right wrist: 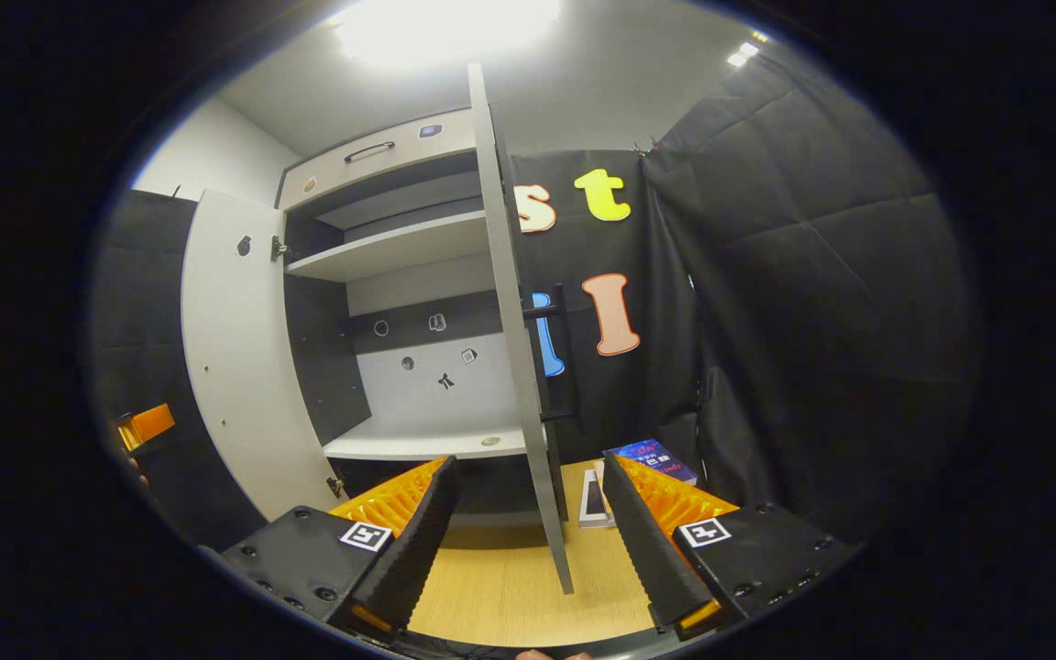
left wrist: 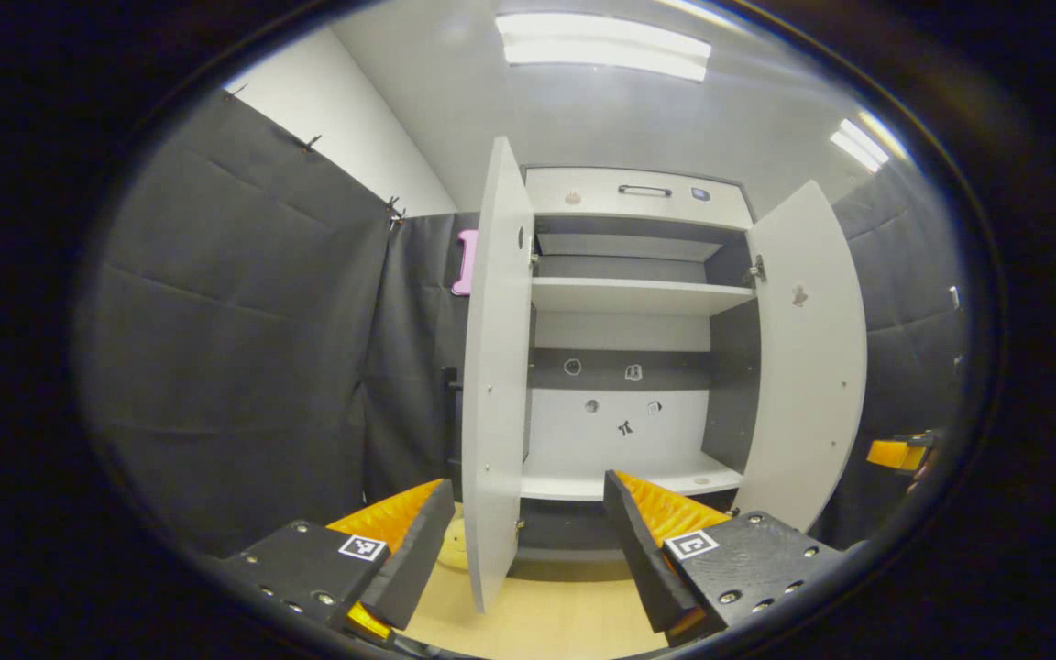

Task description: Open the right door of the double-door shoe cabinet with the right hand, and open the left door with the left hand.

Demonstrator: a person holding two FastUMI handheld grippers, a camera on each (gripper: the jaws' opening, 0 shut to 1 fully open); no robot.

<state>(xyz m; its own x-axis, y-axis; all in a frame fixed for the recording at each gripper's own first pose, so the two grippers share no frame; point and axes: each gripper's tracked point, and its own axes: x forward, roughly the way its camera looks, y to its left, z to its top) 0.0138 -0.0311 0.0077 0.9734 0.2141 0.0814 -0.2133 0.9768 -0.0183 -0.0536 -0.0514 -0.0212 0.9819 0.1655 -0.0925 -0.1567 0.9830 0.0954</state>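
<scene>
The double-door shoe cabinet stands against the booth wall with both doors swung open; the left door stands edge-on between the left claw's fingers in the left gripper view, and the right door stands edge-on between the right claw's fingers in the right gripper view. The left claw has its fingers wide apart, clamped on nothing; the door edge sits between them without touching either finger. The right claw is likewise spread apart and holds nothing. Inside the cabinet, an upper shelf and a lower shelf are exposed; a drawer front with a dark handle sits at the top. Beyond the right door, a book lies on the wooden floor near the black cloth.
</scene>
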